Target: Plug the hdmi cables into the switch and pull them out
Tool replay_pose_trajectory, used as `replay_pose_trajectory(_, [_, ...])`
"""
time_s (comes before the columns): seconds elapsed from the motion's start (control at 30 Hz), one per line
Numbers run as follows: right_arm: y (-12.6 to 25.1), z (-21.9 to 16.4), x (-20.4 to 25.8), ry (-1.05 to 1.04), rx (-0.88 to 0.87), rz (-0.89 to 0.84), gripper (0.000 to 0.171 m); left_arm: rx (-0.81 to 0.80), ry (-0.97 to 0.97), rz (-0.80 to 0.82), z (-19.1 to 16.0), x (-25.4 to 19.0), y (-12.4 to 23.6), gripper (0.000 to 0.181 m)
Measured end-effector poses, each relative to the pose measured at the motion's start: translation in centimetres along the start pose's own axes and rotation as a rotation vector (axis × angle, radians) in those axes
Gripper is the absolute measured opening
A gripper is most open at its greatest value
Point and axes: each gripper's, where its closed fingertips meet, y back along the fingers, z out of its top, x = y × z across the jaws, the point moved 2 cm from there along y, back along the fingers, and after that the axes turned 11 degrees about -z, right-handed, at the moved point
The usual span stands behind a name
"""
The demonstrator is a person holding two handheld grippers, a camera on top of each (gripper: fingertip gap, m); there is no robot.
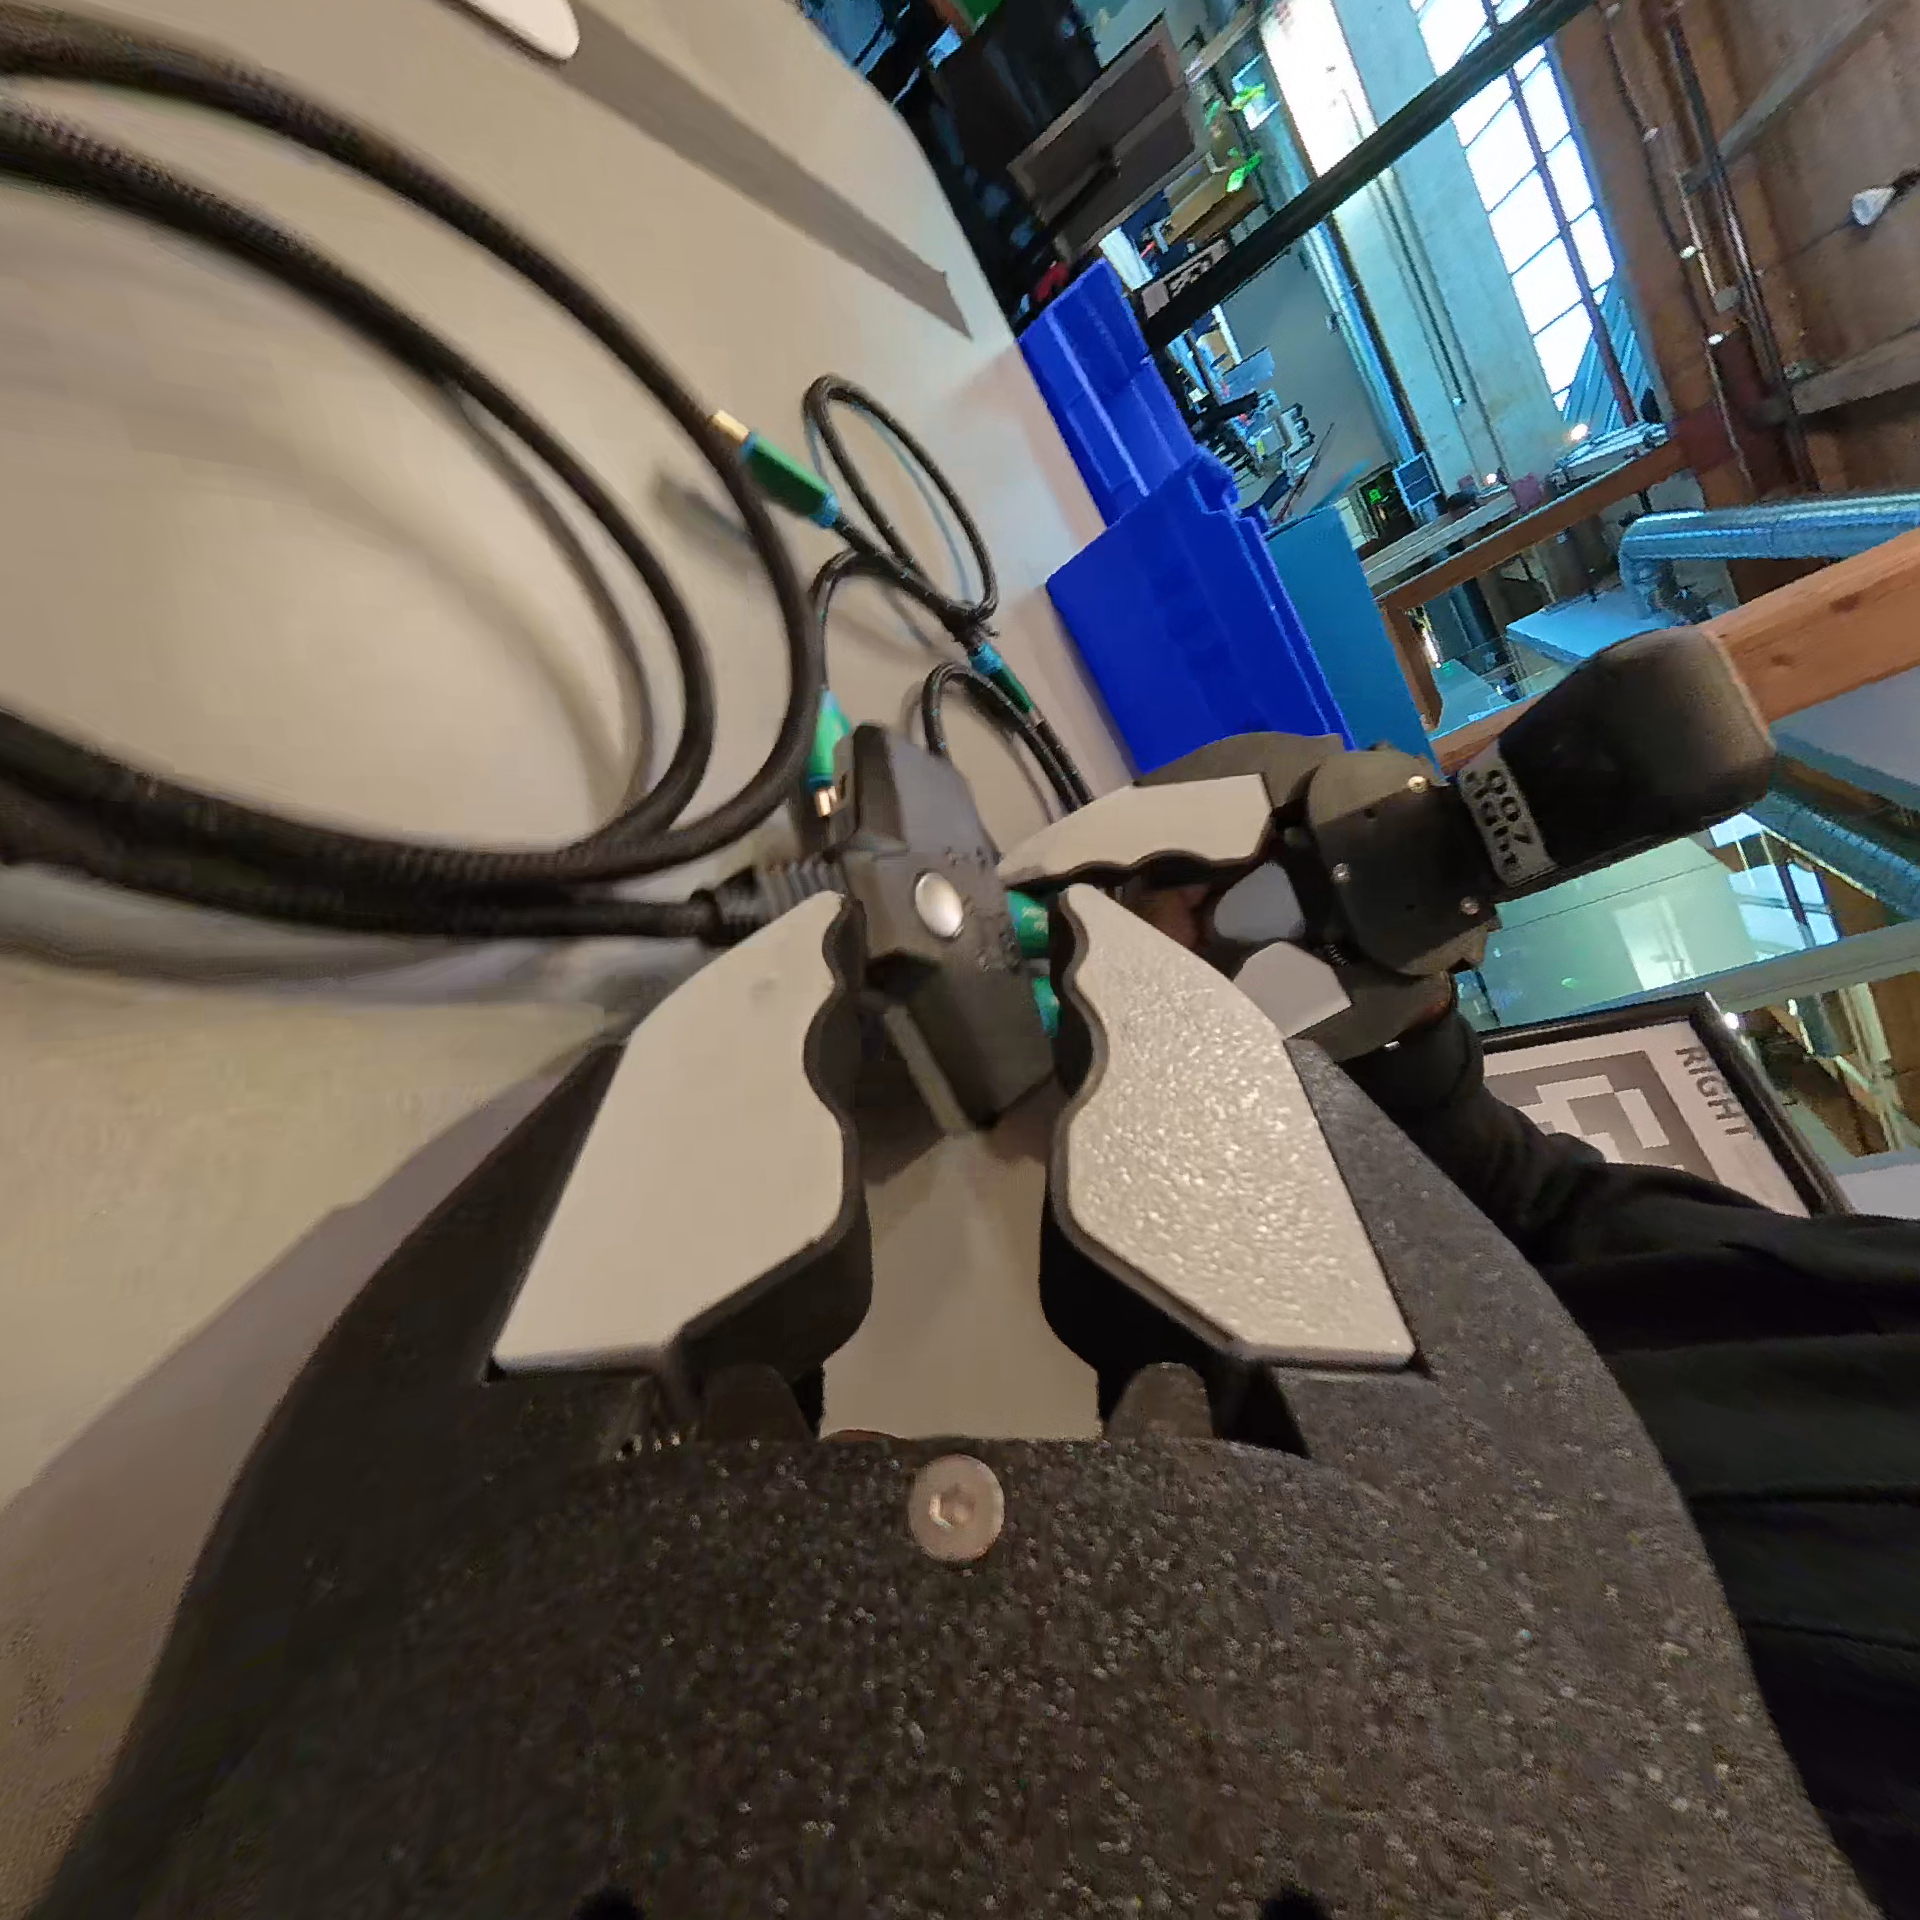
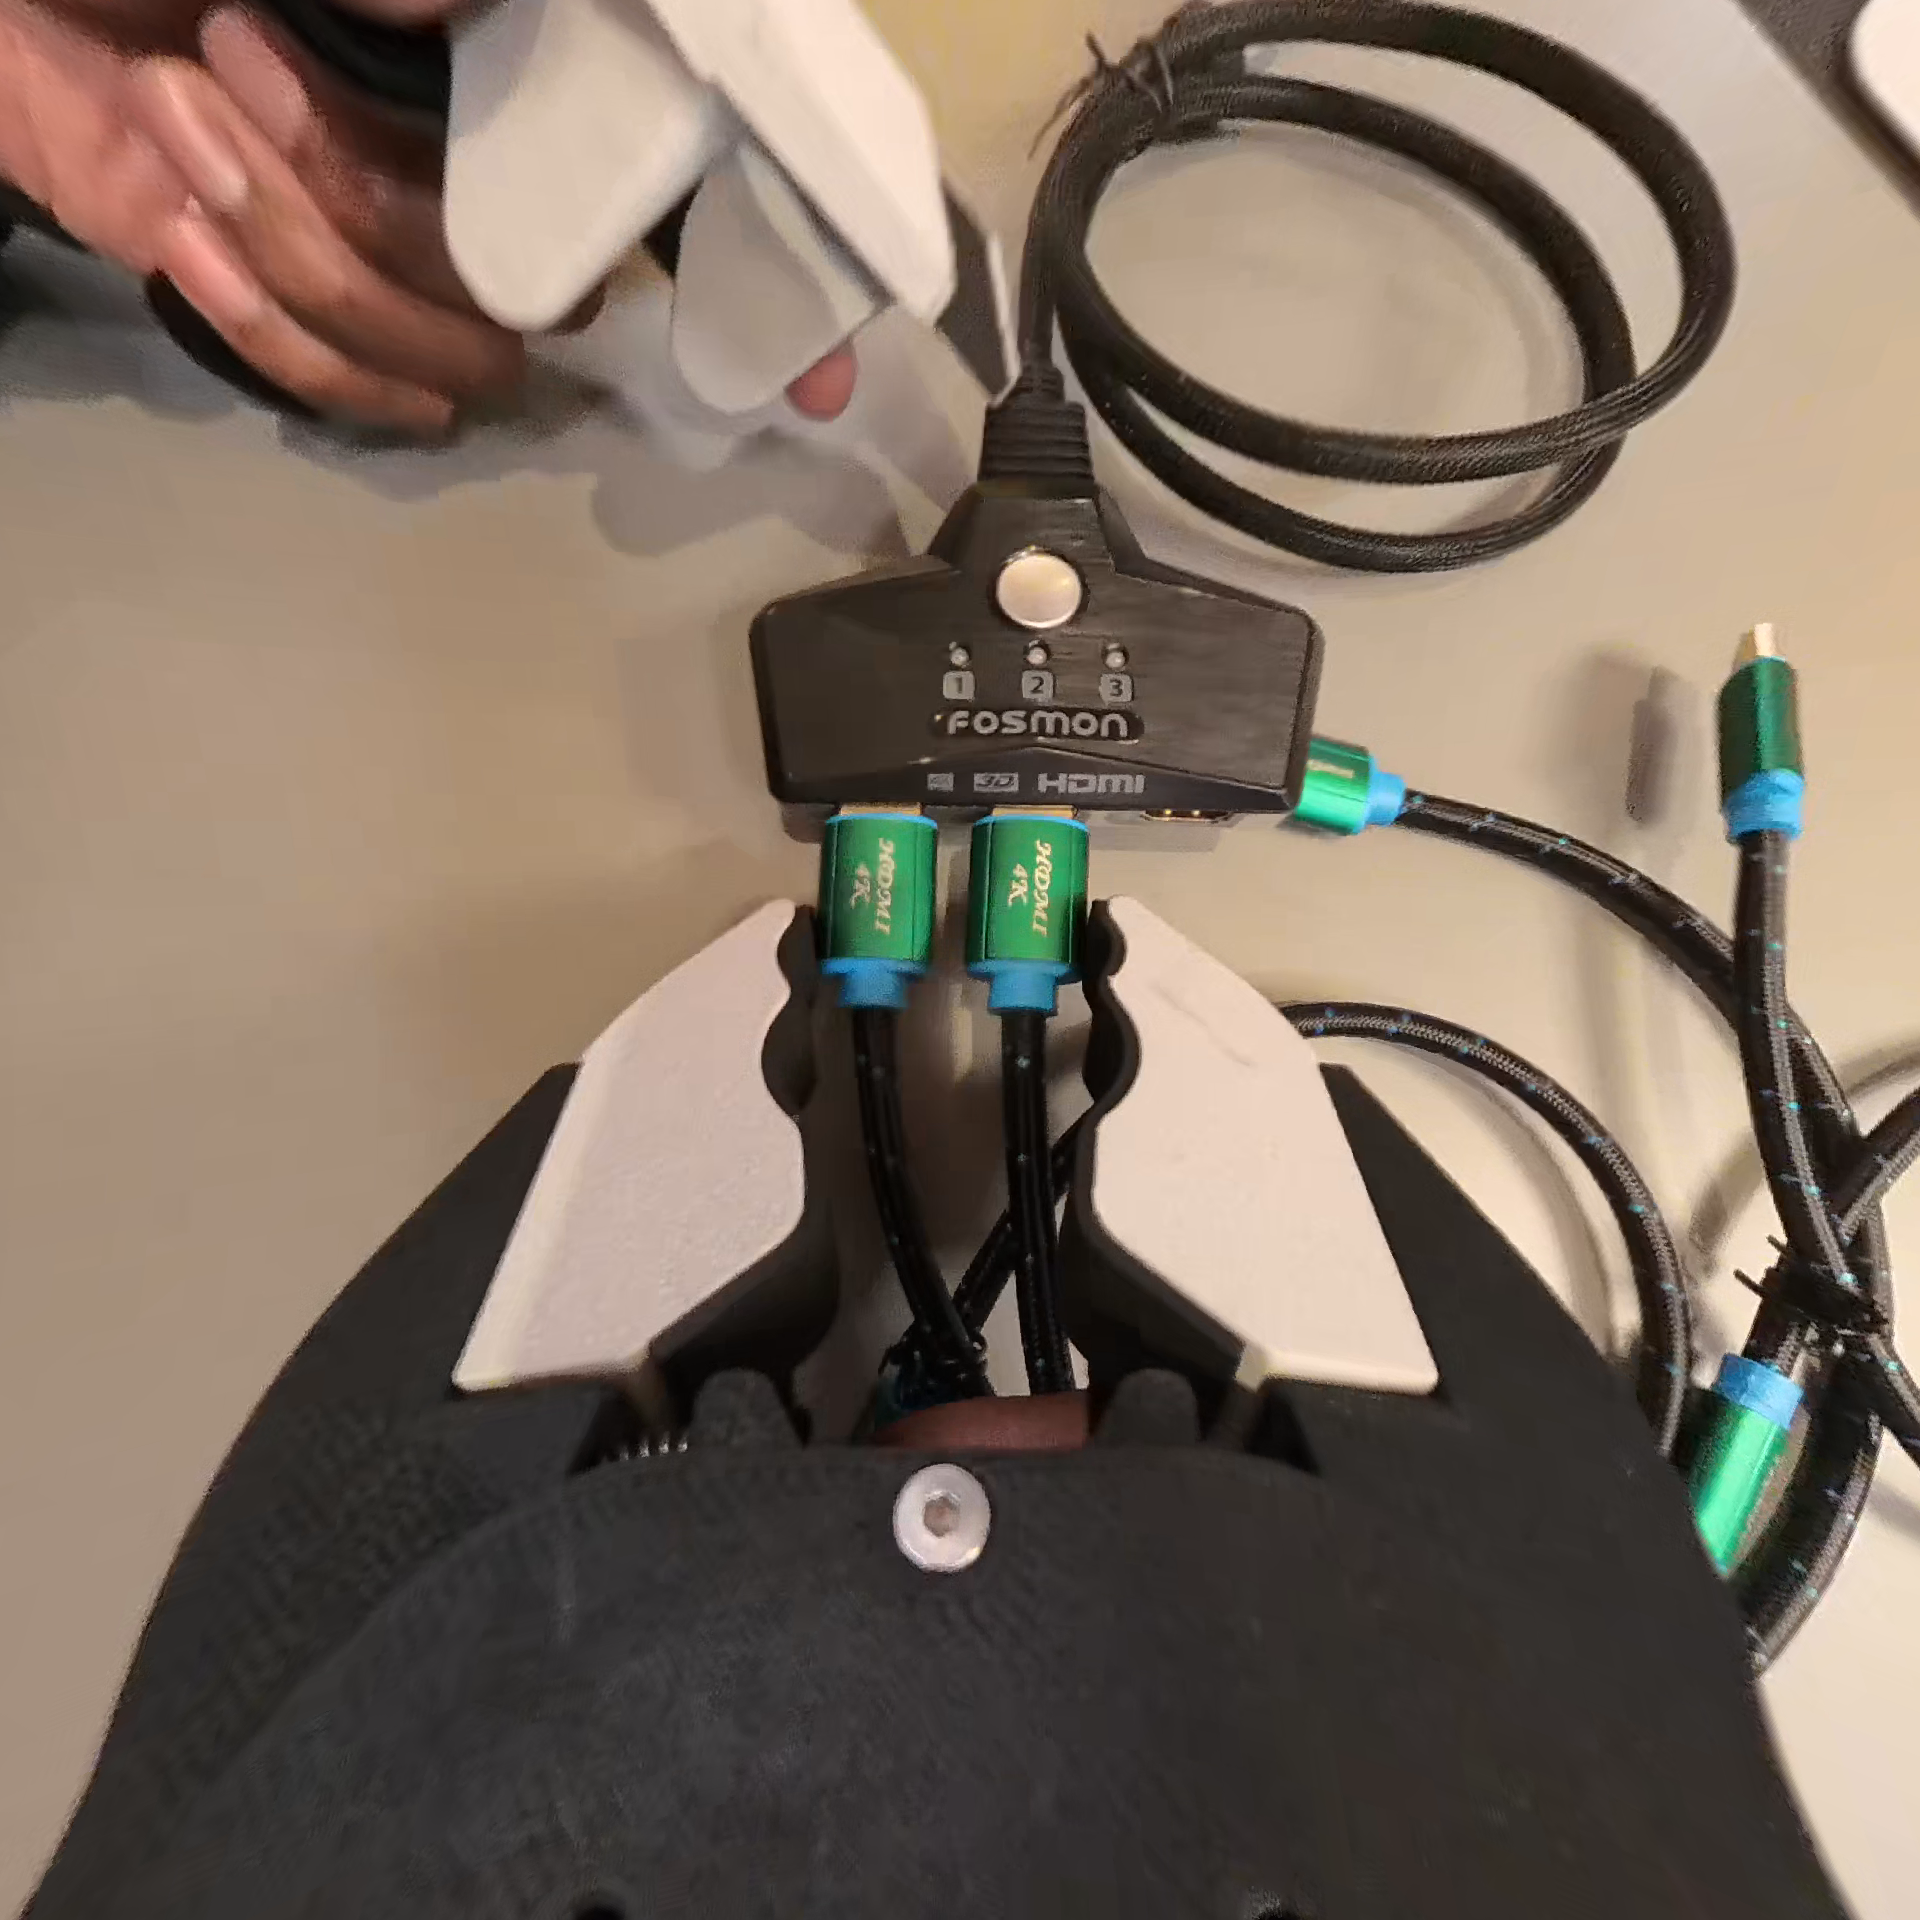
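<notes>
The switch (image 2: 1034, 686) is lying on the tabletop (image 2: 364, 727) with two green plugs (image 2: 878, 904) sitting in its front ports and a third port (image 2: 1179, 819) gaping empty. A loose plug (image 2: 1756, 727) is waiting nearby. The right hand-held gripper (image 2: 940, 935) is standing apart around both seated plugs; the left hand-held gripper (image 1: 951, 997) is bracketing the switch, contact unclear. Pulling out looks undone.

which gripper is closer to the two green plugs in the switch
Right. The right gripper straddles the two green plugs, a fingertip beside each, open. The left gripper is at the switch body, on the far side from the plugs.
</notes>
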Motion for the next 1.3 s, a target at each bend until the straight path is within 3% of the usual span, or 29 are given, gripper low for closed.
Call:
replay_pose_trajectory(0.33, [1.6,1.4,-0.5,-0.021,-0.136,-0.024,0.05,-0.008,0.202,-0.095,-1.3,-0.1,-1.9,0.062])
replay_pose_trajectory(0.43, [1.5,2.1,0.7,0.013,-0.186,-0.019,0.05,-0.03,0.239,-0.155,-1.6,-0.5,-2.9,0.059])
replay_pose_trajectory(0.5, [1.4,2.4,1.6,0.04,-0.206,-0.01,0.05,-0.062,0.241,-0.201,-1.4,-1.0,-2.9,0.029])
replay_pose_trajectory(0.63, [1.4,2.4,1.9,0.038,-0.211,0.01,0.05,-0.05,0.198,-0.195,-1.4,-1.2,-2.7,0.027])
replay_pose_trajectory(0.77, [3.5,3.4,1.6,-0.046,-0.271,0.144,0.043,-0.032,0.154,-0.166,-1.5,-1.1,-2.5,0.026])
replay_pose_trajectory(0.87, [5.1,4.3,-1.2,-0.119,-0.302,0.126,0.041,-0.022,0.125,-0.159,-1.4,-1.1,-2.3,0.026])
replay_pose_trajectory(1.03, [3.2,3.8,-10.2,-0.258,-0.177,-0.163,0.041,-0.014,0.121,-0.155,-1.6,-1.1,-2.4,0.026])
replay_pose_trajectory(1.3, [-4.4,1.2,-14.9,-0.309,0.18,-0.164,0.049,-0.008,0.106,-0.144,-1.4,-0.9,-2.0,0.026])
